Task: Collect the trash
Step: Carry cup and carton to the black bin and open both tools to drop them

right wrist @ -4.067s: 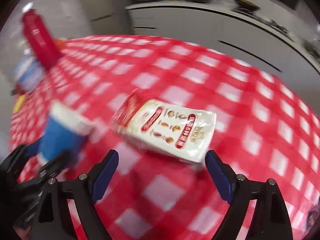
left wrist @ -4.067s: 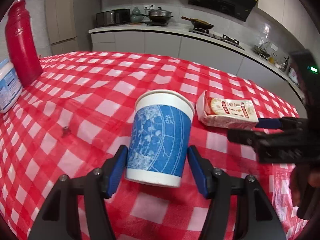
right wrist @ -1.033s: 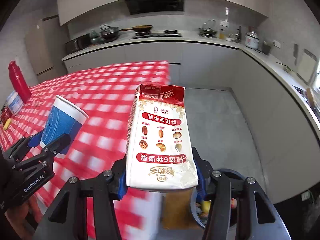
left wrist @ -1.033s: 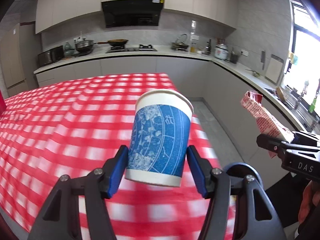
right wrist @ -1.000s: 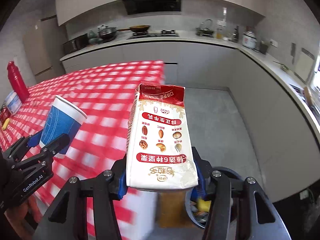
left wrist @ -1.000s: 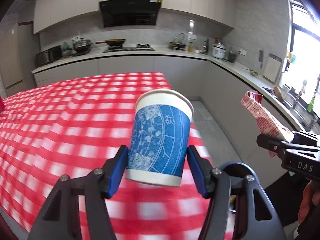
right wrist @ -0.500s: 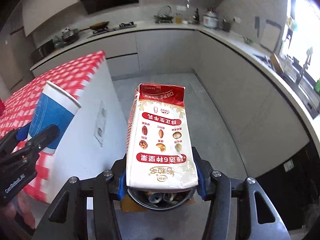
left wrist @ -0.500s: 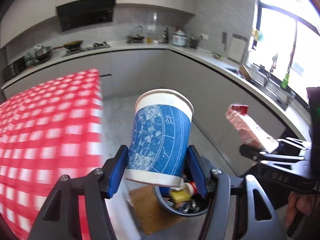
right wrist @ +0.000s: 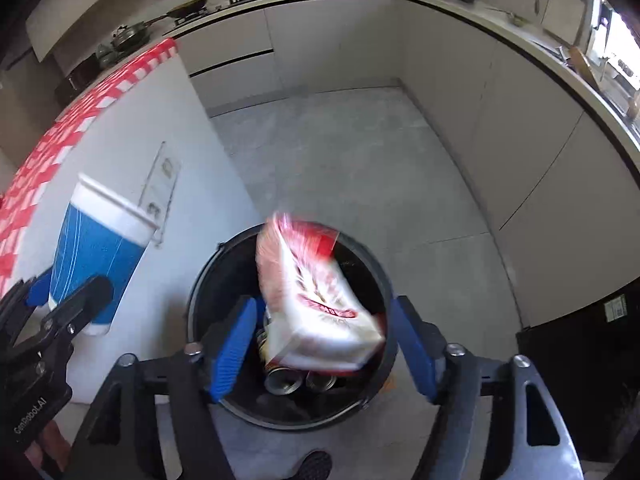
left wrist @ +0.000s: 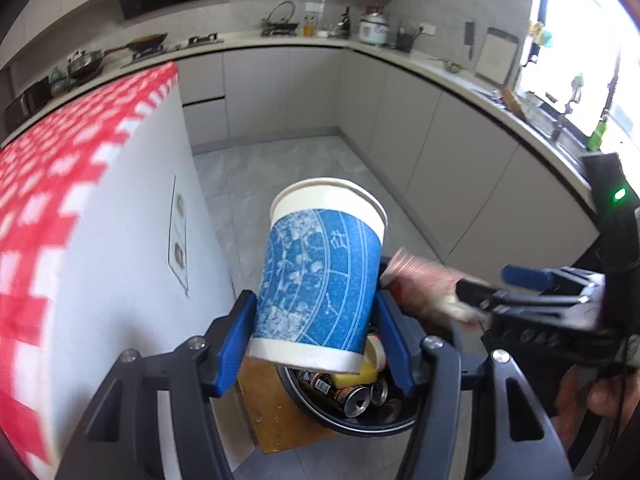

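**A:** What did the left wrist view show, set against a second before?

**B:** The left gripper (left wrist: 316, 340) kept its blue pads clamped on the sides of the blue-and-white paper cup (left wrist: 320, 276), as before. The red checked tablecloth (left wrist: 60, 184) that had filled the background had slid off to the left edge. Below the cup was a black trash bin (left wrist: 360, 420) on the grey floor, with cans and a yellow scrap inside. To the right, the milk carton (left wrist: 424, 284) was a blur at the right gripper's tips.

**A:** And the right wrist view?

**B:** The right gripper (right wrist: 320, 348) had just been opening. A second earlier its pads pinched the carton upright; now the fingers (right wrist: 234, 344) stood apart and clear of it. The carton (right wrist: 316, 304) was tilted and blurred between them, loose over the mouth of the bin (right wrist: 208, 280), which had been barely visible before. The cup (right wrist: 96, 260) hung at the left, held beside the white side of the table (right wrist: 192, 152).
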A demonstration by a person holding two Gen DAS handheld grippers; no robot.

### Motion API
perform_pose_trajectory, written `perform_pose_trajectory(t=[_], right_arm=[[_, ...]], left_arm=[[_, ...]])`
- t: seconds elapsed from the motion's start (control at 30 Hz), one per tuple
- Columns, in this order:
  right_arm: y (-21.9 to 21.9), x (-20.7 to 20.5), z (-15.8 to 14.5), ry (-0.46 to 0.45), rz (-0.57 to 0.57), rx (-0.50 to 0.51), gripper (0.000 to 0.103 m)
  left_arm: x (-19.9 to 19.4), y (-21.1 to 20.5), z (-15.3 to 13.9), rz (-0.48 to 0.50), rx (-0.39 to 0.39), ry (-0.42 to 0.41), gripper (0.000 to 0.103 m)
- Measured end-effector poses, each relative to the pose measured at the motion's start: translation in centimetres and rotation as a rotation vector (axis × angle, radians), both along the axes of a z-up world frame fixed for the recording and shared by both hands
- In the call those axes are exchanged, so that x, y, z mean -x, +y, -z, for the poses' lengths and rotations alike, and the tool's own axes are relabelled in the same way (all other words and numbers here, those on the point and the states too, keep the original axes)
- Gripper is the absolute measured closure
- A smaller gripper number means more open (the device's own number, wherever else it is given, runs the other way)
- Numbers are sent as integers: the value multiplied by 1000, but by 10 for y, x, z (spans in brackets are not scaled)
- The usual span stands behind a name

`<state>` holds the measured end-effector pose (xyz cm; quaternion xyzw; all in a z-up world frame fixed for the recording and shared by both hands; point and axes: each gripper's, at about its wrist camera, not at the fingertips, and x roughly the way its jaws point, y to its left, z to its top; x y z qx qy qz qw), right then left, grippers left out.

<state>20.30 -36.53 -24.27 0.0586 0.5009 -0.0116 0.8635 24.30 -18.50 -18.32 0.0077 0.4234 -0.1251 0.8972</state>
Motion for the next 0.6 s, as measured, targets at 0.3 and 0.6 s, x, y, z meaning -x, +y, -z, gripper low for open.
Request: perform_pose_trajectory(t=[0.3, 0.6], right_arm=[[-28, 13, 12, -6, 23, 11, 30], [-52, 8, 23, 44, 88, 29, 0]], left_arm=[[0, -43, 54, -5, -6, 103, 42], [2, -52, 57, -67, -65, 134, 0]])
